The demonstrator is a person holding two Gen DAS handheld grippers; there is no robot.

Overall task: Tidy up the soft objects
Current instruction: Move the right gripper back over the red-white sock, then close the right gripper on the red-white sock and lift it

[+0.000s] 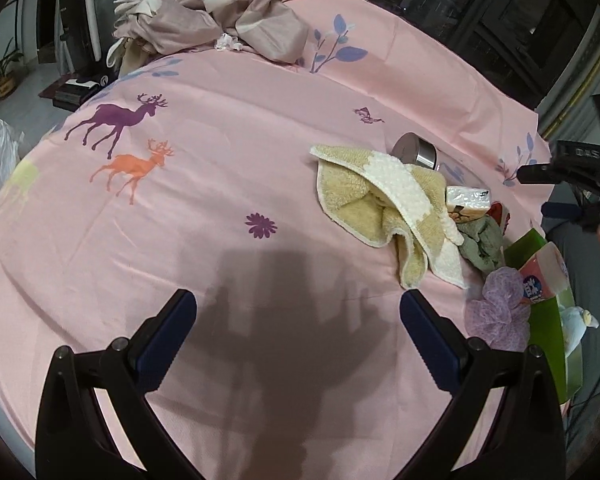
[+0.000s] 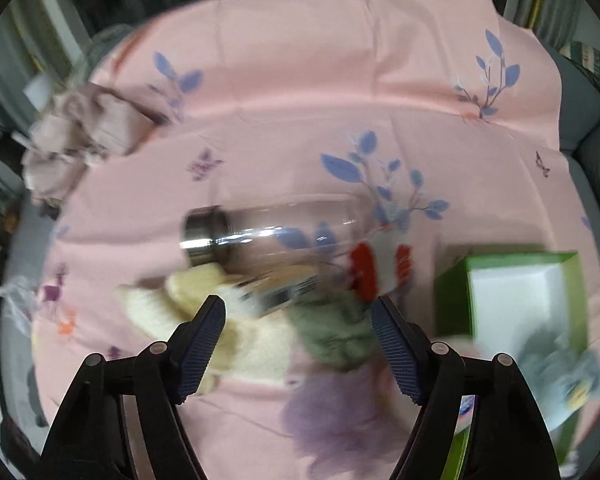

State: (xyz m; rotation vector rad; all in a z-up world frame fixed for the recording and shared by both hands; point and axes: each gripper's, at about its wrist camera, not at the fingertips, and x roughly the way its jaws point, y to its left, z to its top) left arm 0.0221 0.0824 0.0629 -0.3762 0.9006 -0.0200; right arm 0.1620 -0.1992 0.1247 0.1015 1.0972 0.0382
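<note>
- Both jaw pairs spread, nothing between them: left gripper (image 1: 298,308) over bare pink sheet (image 1: 240,152); right gripper (image 2: 298,316) above the pile.
- Yellow towel (image 1: 364,200): crumpled, right of centre, touching green cloth (image 1: 482,246).
- Purple puff (image 1: 498,312): beside green box (image 2: 452,292).
- Tissue pack (image 1: 466,200): between towel and glass bottle (image 2: 268,236), which lies on its side.
- Beige fabric (image 1: 220,16): heaped at far edge.
- Right view blurred.
</note>
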